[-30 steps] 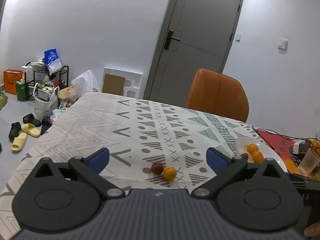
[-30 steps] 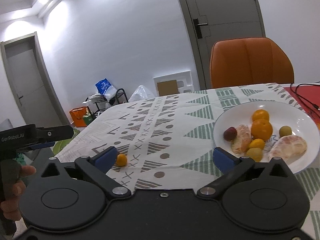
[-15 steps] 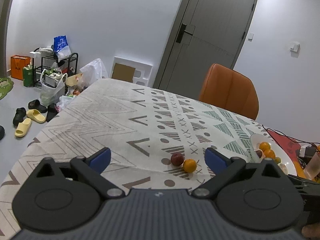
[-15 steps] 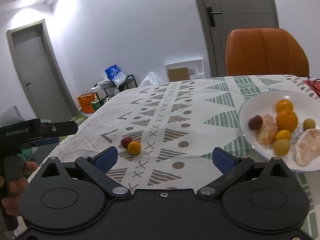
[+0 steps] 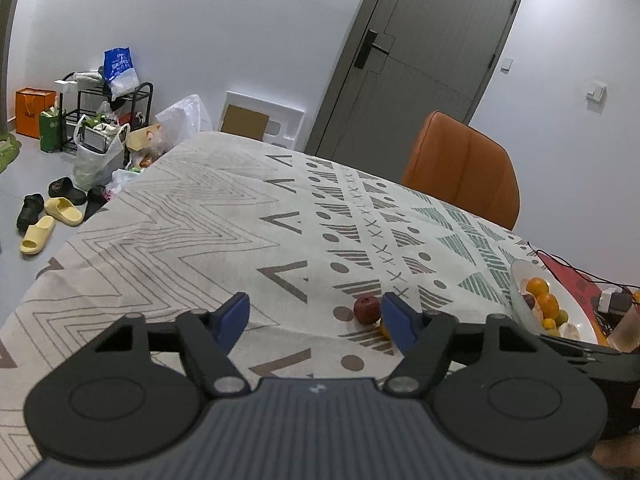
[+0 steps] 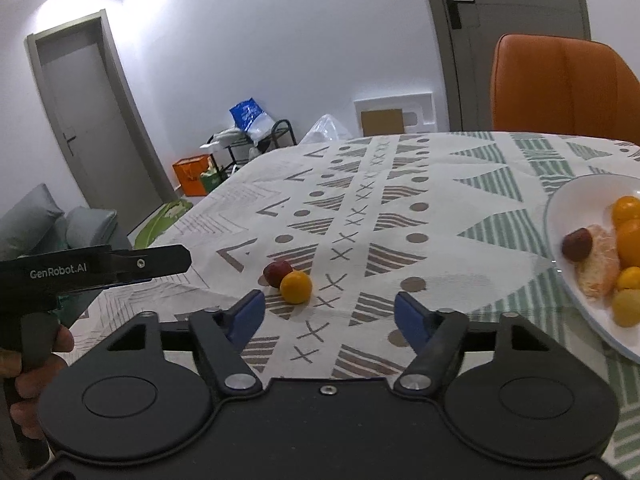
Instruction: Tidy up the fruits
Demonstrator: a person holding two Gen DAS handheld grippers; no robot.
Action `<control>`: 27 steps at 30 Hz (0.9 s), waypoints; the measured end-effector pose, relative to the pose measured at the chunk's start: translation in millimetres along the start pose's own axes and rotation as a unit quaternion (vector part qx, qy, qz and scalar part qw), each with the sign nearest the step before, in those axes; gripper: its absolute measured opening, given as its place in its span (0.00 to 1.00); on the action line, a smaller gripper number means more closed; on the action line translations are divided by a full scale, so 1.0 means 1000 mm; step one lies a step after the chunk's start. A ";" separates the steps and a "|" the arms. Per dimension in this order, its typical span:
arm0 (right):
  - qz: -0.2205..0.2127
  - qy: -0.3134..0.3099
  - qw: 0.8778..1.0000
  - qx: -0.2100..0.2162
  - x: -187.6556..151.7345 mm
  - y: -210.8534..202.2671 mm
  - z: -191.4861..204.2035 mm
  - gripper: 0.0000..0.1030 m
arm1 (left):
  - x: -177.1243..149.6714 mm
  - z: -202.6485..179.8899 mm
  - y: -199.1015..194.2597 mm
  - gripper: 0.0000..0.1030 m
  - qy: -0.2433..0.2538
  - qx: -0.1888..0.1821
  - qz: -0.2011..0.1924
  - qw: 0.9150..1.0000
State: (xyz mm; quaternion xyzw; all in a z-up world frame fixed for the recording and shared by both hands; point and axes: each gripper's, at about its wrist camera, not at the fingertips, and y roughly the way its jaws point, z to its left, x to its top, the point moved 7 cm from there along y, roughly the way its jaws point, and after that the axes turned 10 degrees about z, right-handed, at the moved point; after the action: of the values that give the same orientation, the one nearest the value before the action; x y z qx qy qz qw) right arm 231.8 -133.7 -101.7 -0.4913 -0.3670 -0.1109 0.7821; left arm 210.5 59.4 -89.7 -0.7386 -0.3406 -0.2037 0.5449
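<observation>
A dark red plum (image 5: 367,309) (image 6: 277,273) and a small orange (image 6: 295,287) lie touching each other on the patterned tablecloth. In the left wrist view the orange (image 5: 385,329) is mostly hidden behind the right blue pad. My left gripper (image 5: 316,320) hovers just short of them, its jaws closing with nothing between them. My right gripper (image 6: 330,316) is above the cloth a little right of the pair, jaws also closing on nothing. A white plate (image 6: 558,216) (image 5: 516,284) at the right holds several oranges, peeled segments and a plum.
An orange chair (image 6: 560,88) (image 5: 460,168) stands at the table's far side. Cables and a red mat (image 5: 576,280) lie beyond the plate. The left gripper's body (image 6: 92,268), held by a hand (image 6: 36,360), shows at the left in the right wrist view. Floor clutter lies beyond the left edge.
Both grippers' jaws have narrowed from wide open. Both hands moved down and closer to the plum and orange; the right view swung left, pushing the plate to the frame edge.
</observation>
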 end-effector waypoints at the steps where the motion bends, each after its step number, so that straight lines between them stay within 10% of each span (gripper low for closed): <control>1: 0.003 -0.001 1.000 0.003 0.001 0.003 0.002 0.62 | 0.000 0.001 0.001 0.68 -0.001 0.000 0.000 1.000; 18: 0.037 -0.019 0.999 0.009 0.011 0.048 0.017 0.46 | 0.003 0.016 0.022 0.60 -0.018 0.004 0.014 1.000; 22: 0.033 -0.031 0.999 0.004 0.015 0.055 0.022 0.24 | 0.005 0.014 0.023 0.60 -0.019 0.001 0.014 1.000; 27: 0.031 -0.027 0.999 0.012 0.014 0.050 0.021 0.21 | 0.004 0.003 0.030 0.60 -0.009 -0.008 0.022 1.000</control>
State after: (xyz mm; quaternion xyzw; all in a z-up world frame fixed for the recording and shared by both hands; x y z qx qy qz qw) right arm 258.9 -88.7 -121.5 -0.4961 -0.3739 -0.0684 0.7806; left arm 235.2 58.3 -108.0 -0.7518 -0.3278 -0.1880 0.5403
